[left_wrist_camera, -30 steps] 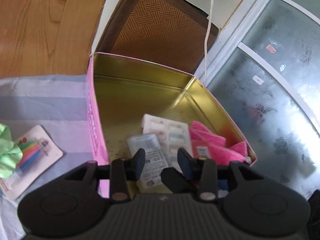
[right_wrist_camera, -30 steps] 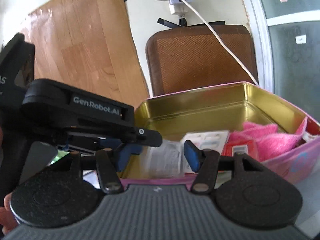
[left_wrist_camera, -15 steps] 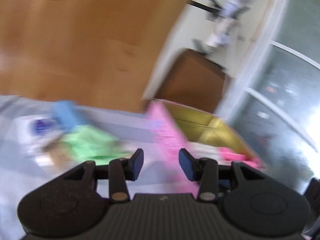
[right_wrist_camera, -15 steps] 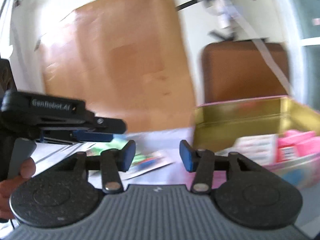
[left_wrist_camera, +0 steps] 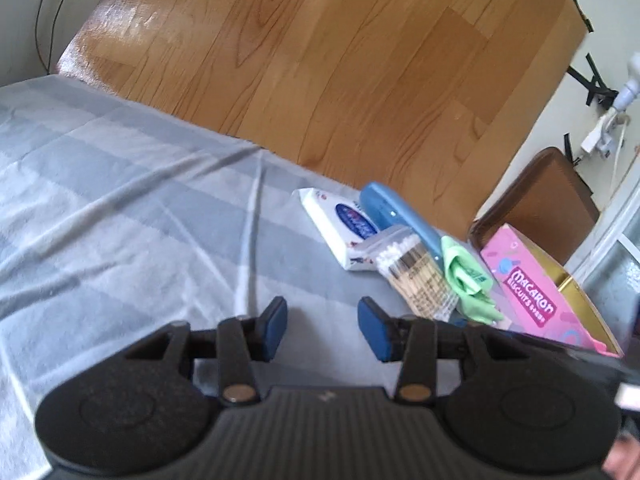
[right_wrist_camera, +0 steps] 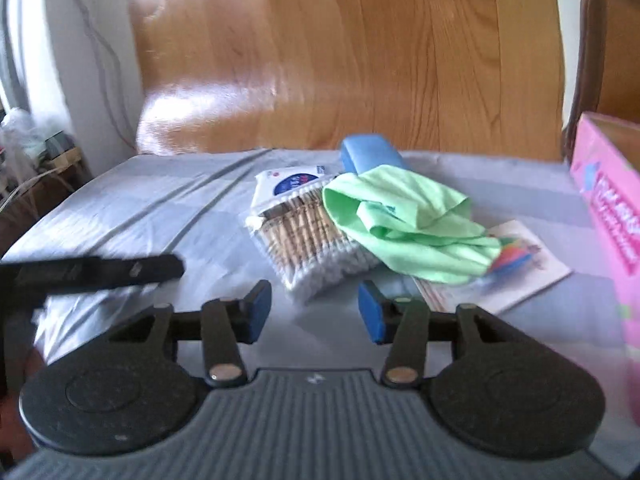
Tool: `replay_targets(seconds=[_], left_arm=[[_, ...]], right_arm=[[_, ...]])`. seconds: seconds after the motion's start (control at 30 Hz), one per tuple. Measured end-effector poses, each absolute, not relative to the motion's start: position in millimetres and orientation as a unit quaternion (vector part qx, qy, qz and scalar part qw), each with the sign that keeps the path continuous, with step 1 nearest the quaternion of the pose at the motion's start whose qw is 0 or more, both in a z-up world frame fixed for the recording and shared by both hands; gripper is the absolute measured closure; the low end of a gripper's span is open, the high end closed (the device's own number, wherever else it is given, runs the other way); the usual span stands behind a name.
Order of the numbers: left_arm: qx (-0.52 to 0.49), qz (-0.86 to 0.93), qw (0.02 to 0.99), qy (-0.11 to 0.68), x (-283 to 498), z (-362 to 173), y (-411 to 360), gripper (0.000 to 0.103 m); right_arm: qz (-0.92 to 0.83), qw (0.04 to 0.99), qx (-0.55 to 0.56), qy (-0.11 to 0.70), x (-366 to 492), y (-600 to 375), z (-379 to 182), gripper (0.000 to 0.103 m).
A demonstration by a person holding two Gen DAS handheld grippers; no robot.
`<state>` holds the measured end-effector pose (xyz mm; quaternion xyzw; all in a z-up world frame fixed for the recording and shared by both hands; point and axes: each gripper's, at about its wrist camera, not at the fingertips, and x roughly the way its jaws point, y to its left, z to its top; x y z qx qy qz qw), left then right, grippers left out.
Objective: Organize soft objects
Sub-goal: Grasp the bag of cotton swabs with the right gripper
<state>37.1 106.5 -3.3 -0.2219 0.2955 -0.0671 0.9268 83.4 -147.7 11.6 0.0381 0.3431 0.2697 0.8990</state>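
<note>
Swinging away from the pink tin (left_wrist_camera: 532, 280), both grippers are now facing the loose pile on the grey-striped cloth covering the desk (left_wrist_camera: 120, 208); a second ago they were hovering over the tin's gold interior, so a fresh pick looks to be starting. Left gripper (left_wrist_camera: 322, 330) is standing apart and empty, its jaws having just been opening, over bare cloth. Right gripper (right_wrist_camera: 314, 312) is also apart, nothing between the pads, its jaws having just been opening again after narrowing, just short of the cotton swab pack (right_wrist_camera: 308, 240). Green cloth (right_wrist_camera: 404, 224) is lying crumpled across the swabs, the blue case (right_wrist_camera: 366, 150) and a candle card (right_wrist_camera: 520, 260), its long axis running from upper left toward lower right, tail pointing at the tin. Tissue pack (right_wrist_camera: 286, 184) is sitting behind the swabs.
</note>
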Motion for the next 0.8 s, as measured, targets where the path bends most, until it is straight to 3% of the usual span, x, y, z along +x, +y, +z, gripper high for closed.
replay_targets(seconds=[0.03, 0.1, 0.2, 0.43, 0.63, 0.8], left_arm=[[-0.223, -0.067, 0.926, 0.297, 37.9, -3.5, 107.9, 0.059], [-0.233, -0.073, 0.924, 0.295, 34.2, -5.2, 112.1, 0.059], [-0.253, -0.078, 0.919, 0.294, 33.9, -7.0, 117.3, 0.059], [-0.223, -0.144, 0.911, 0.317, 21.1, -4.0, 92.5, 0.056], [-0.171, -0.296, 0.866, 0.364, -3.5, 2.3, 16.4, 0.051], [-0.148, -0.348, 0.837, 0.396, -13.0, 0.2, -38.8, 0.064]], right_arm=[[0.268, 0.900, 0.046, 0.341, 86.5, -146.7, 11.7, 0.051], [0.266, 0.899, 0.056, 0.344, 89.2, -146.3, 12.4, 0.071], [0.271, 0.900, 0.047, 0.337, 71.9, -149.8, 14.2, 0.075], [0.304, 0.895, 0.002, 0.326, -0.9, -186.2, 18.7, 0.076], [0.320, 0.887, 0.012, 0.333, -53.4, -242.6, 17.9, 0.076], [0.287, 0.900, 0.033, 0.327, -82.0, -277.6, 12.8, 0.076]])
